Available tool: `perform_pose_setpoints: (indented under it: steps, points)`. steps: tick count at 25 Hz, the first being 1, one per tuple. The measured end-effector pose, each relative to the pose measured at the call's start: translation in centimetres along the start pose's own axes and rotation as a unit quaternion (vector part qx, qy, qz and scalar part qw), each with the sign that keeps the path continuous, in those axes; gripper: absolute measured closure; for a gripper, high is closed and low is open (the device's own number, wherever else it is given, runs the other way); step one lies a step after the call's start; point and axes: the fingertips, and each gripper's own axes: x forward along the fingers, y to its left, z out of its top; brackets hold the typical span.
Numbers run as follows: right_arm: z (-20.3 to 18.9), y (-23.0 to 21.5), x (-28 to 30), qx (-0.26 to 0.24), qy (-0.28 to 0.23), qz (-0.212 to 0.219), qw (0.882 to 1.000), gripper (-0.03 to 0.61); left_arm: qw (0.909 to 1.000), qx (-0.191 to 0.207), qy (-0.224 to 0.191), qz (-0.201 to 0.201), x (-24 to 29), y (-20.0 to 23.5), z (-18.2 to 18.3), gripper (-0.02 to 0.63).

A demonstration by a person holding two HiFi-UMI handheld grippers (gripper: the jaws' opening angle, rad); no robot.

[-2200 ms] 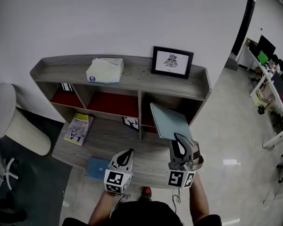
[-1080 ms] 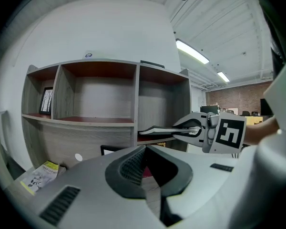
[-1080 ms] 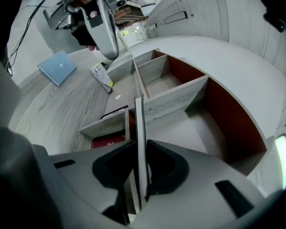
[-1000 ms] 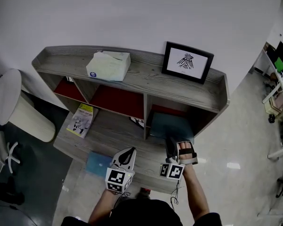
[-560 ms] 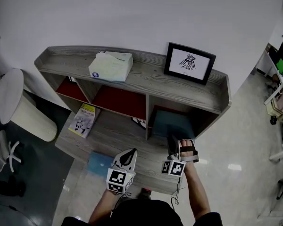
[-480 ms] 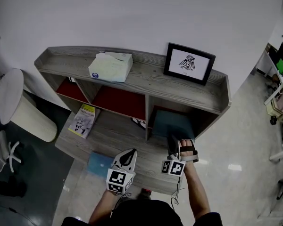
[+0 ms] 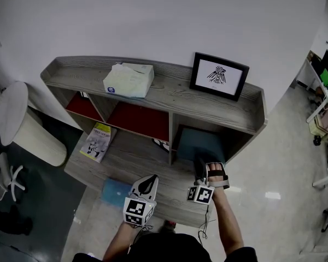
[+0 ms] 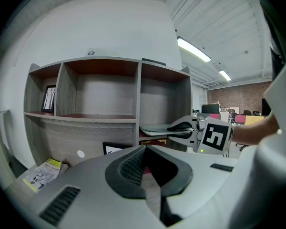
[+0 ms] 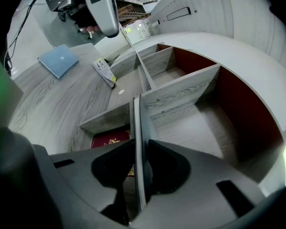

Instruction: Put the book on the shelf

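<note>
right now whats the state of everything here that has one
teal book, flat in the right compartment
right gripper, jaws just been opening, teal book between them
left gripper, shut, empty
picture frame, upright on top
tissue box, lying on top
magazine, flat, closed

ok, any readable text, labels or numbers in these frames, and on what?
No text is legible.
Framed picture: bird emblem, print beneath too small.
Tissue box: round blue logo, unreadable.
Yellow-topped booklet: title blurred.
Red book: gold emblem, lettering blurred.
Blue book: small white mark only.
</note>
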Motion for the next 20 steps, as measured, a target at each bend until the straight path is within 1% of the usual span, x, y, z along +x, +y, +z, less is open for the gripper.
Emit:
perform_pose_setpoints:
  steps: [3,5,9,10,12,16,20]
  points:
    - [-0.1,0.4,0.1,0.002,0.004,0.001,1.000,0.463,1.0000,0.000,0.001,0.001,-0.2,0.1,-0.2,0.611]
    - [-0.2,0.6,0.2,0.012,0.005,0.005,1.000,0.452,1.0000,-0.001,0.004,0.001,-0.4,0.2,-0.4,0.611]
    - [-0.2,0.2,0.0,0.045,-0.003,0.010,0.999,0.374,1.0000,-0.001,0.008,0.002,-0.8,0.3,-0.6,0.611]
    - [0.0,0.1,-0.2,0.058,-0.007,0.013,0.998,0.339,1.0000,-0.001,0.007,0.002,-0.9,0.4,-0.6,0.611]
    - [0.4,-0.3,-0.7,0.085,-0.016,0.011,0.996,0.324,1.0000,-0.001,0.008,0.001,-1.0,0.3,-0.6,0.611]
    - [1.1,-1.1,-2.0,0.144,-0.028,0.005,0.989,0.314,1.0000,-0.001,0.002,0.001,-1.4,0.6,-0.4,0.611]
    - [1.8,-2.7,-3.7,0.214,-0.041,-0.014,0.976,0.314,1.0000,0.000,-0.002,0.004,-1.8,1.1,-0.2,0.611]
